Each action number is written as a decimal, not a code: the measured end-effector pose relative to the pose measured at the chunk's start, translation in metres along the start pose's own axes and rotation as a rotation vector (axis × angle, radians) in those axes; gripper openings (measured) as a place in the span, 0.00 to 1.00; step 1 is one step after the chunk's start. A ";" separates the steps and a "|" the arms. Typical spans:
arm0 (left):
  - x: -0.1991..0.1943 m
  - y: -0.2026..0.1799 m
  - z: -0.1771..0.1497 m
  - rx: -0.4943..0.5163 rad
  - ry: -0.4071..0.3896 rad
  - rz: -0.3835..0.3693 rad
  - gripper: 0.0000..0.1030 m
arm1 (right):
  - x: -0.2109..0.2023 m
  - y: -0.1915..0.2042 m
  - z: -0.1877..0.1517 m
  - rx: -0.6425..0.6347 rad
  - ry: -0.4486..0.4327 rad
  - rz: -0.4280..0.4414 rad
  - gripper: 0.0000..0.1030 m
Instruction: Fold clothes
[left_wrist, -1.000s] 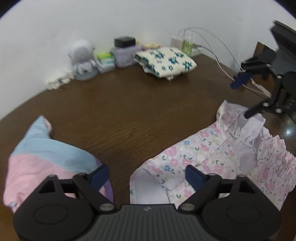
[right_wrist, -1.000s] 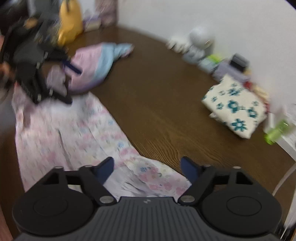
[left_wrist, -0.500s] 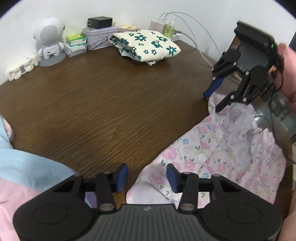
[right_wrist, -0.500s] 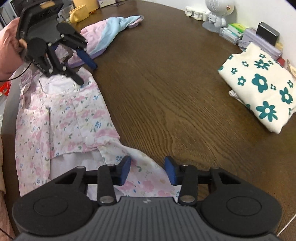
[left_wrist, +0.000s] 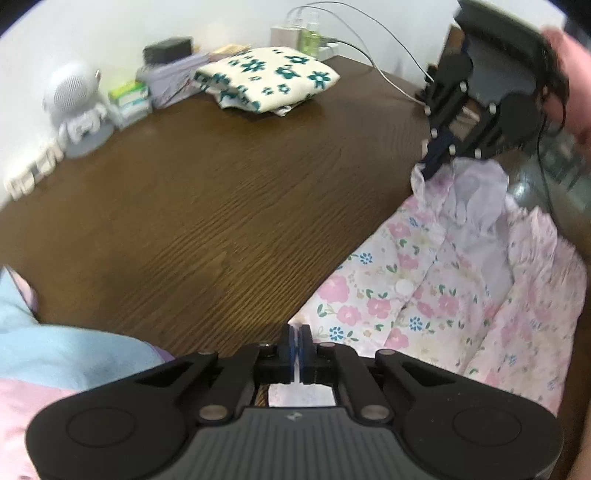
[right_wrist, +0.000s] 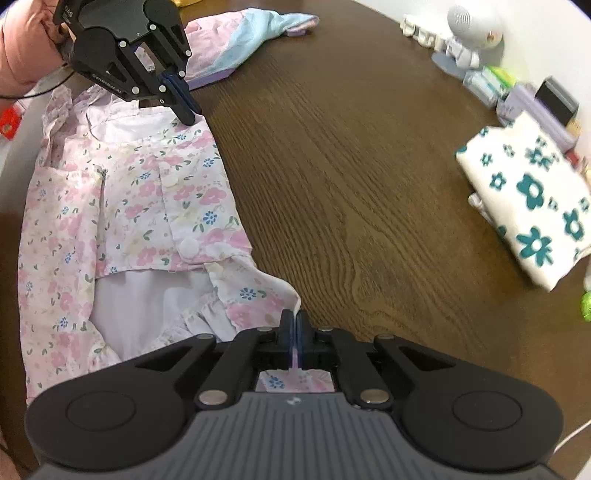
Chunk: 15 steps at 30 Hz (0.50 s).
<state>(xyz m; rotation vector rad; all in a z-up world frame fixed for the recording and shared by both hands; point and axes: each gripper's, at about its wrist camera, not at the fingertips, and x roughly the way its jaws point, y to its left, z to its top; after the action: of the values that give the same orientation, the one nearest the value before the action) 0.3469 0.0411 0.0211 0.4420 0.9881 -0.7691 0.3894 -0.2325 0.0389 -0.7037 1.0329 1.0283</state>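
Left gripper (left_wrist: 294, 345) clenched, seemingly on pink floral cotton shirt (right_wrist: 155, 206) | right gripper (right_wrist: 294, 332) pinching its hem | ready to fold across brown wooden table (right_wrist: 351, 155)

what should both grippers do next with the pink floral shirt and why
Probably lift both together and carry that edge across the shirt toward the near side. The left gripper and right gripper are each shut on the far edge of the pink floral shirt, which lies open and flat on the table.
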 end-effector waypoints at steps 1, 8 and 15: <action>-0.006 -0.004 -0.001 0.006 -0.022 0.011 0.00 | -0.006 0.005 -0.001 -0.007 -0.012 -0.023 0.01; -0.055 -0.049 -0.016 0.128 -0.177 0.141 0.00 | -0.055 0.062 -0.017 -0.073 -0.092 -0.195 0.00; -0.109 -0.126 -0.050 0.247 -0.264 0.265 0.00 | -0.099 0.162 -0.057 -0.160 -0.212 -0.374 0.00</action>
<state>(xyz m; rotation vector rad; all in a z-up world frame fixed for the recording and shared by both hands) 0.1889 0.0310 0.0915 0.6526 0.5757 -0.6895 0.2049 -0.2538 0.1077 -0.8606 0.6104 0.8420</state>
